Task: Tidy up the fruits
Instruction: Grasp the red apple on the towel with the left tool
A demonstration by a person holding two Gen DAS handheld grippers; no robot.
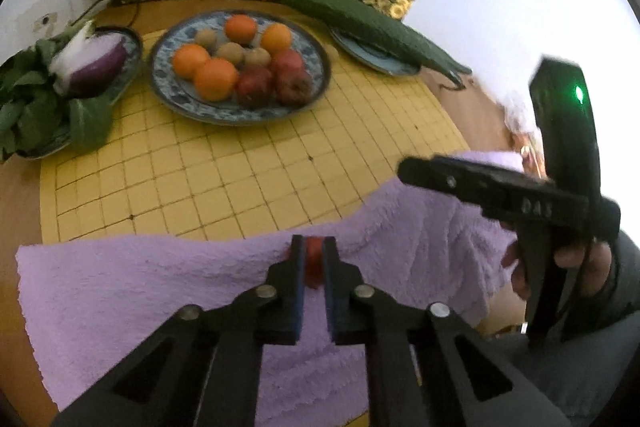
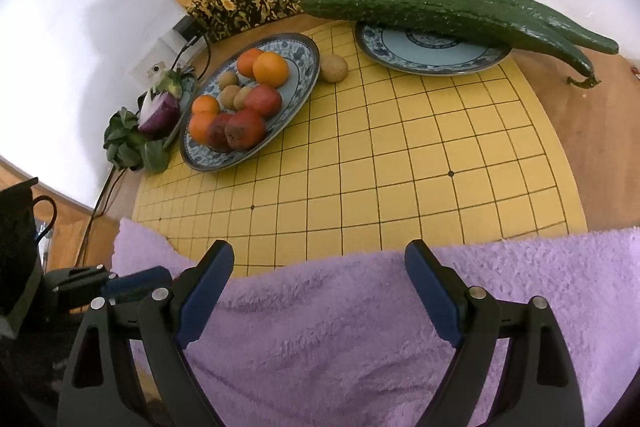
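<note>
With most fruit on the plate (image 2: 308, 59) at 11 o'clock, the left gripper (image 1: 314, 263) pinches a small red fruit (image 1: 314, 261), 1 kiwi (image 2: 334, 68) lies loose and the right gripper (image 2: 320, 267) gapes empty.

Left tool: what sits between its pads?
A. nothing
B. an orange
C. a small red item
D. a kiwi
C: in the left wrist view the left tool is nearly closed over the purple towel, with a small red item between its pads.
</note>
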